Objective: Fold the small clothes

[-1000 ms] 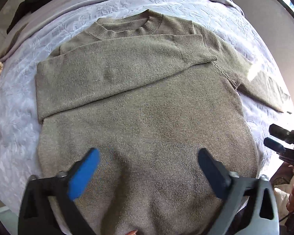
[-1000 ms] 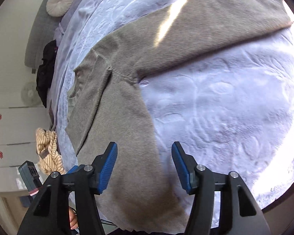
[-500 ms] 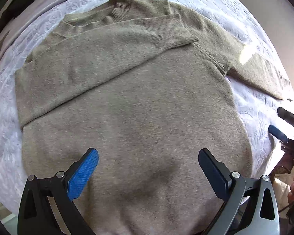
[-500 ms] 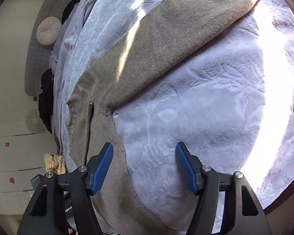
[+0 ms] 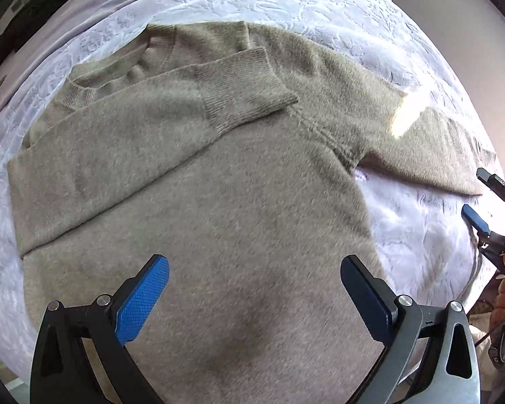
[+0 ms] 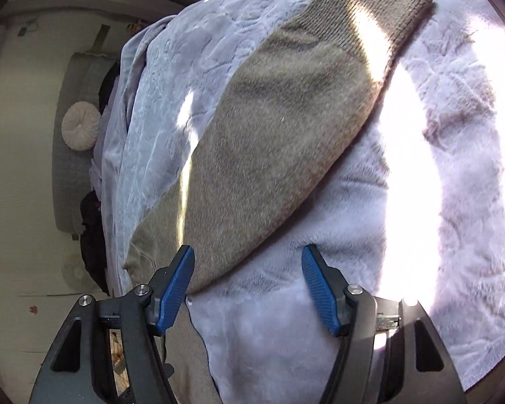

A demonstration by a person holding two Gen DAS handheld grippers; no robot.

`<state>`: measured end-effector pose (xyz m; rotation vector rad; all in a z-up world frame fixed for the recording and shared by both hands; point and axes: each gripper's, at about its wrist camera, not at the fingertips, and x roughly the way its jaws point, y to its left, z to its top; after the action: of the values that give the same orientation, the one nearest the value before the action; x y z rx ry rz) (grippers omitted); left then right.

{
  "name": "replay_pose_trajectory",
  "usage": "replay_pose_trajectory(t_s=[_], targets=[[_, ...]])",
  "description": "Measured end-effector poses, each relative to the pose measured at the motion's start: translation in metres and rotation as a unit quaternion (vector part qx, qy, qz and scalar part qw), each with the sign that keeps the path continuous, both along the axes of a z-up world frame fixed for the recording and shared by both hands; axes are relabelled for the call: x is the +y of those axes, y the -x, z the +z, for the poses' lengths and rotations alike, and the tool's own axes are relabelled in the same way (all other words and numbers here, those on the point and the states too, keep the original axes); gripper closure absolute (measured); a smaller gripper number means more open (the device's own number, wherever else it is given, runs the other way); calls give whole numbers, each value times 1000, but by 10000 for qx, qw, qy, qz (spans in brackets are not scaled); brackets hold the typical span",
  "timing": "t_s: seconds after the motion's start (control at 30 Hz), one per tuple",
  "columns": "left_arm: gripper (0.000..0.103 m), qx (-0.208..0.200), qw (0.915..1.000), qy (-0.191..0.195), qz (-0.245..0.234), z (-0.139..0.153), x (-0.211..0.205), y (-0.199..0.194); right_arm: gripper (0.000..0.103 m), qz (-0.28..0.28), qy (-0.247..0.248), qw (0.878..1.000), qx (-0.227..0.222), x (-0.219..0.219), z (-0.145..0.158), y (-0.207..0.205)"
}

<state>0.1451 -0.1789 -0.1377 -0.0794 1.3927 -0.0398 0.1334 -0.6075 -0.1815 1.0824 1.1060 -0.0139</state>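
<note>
Ahead of the left gripper [image 5: 254, 298], fingers wide and empty, the sweater [image 5: 198, 202] lies flat on the bed [image 5: 286, 3], one sleeve already crossed over. The far sleeve [image 6: 286, 128] stretches unfolded beyond the right gripper [image 6: 247, 286], open and empty; body folds remain.

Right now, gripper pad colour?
Blue pads, clearest in the right wrist view.

Fuzzy knit sweater [image 5: 219, 202] on plush embossed blanket [image 5: 320, 6].

Olive-brown sweater [image 5: 239, 208]; embossed floral lavender blanket [image 5: 286, 3].
</note>
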Motion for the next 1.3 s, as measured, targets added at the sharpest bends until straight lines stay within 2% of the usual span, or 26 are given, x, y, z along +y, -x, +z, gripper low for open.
replay_pose_trajectory(t_s=[0.33, 0.5, 0.53, 0.57, 0.6, 0.63, 0.87, 1.0, 1.1, 1.2, 1.3], targets=[[1, -188, 9998, 50, -15, -9, -32, -31, 33, -527, -402, 9960, -594, -30, -9, -33], [1, -264, 9996, 63, 120, -12, -33, -42, 33, -793, -758, 9905, -827, -40, -8, -42], [1, -278, 9995, 63, 159, -12, -34, -42, 42, -833, -845, 9896, -811, -41, -8, -43], [1, -286, 9994, 75, 190, -13, -32, -44, 68, -836, -949, 9889, -778, -40, -9, -44], [1, -290, 9993, 94, 224, -13, -29, -45, 85, -800, -1007, 9892, -709, -40, -9, -45], [1, -300, 9991, 108, 262, -13, -27, -46, 94, -762, -1080, 9888, -694, -39, -8, -47], [1, -470, 9979, 112, 430, -4, 6, -39, 94, -332, -1483, 9796, -1312, -2, 34, -74], [1, -574, 9962, 96, 648, 3, 47, -25, 94, 84, -1547, 9745, -1622, 39, 66, -101], [1, -624, 9945, 44, 840, 4, 75, -18, 94, 674, -1386, 9711, -1824, 88, 94, -122], [1, -651, 9921, 35, 1069, 4, 108, -5, 94, 1660, -877, 9621, -1980, 161, 121, -138], [1, -650, 9889, 16, 1339, -1, 136, 9, 94, 2729, -350, 9406, -1991, 247, 131, -145]])
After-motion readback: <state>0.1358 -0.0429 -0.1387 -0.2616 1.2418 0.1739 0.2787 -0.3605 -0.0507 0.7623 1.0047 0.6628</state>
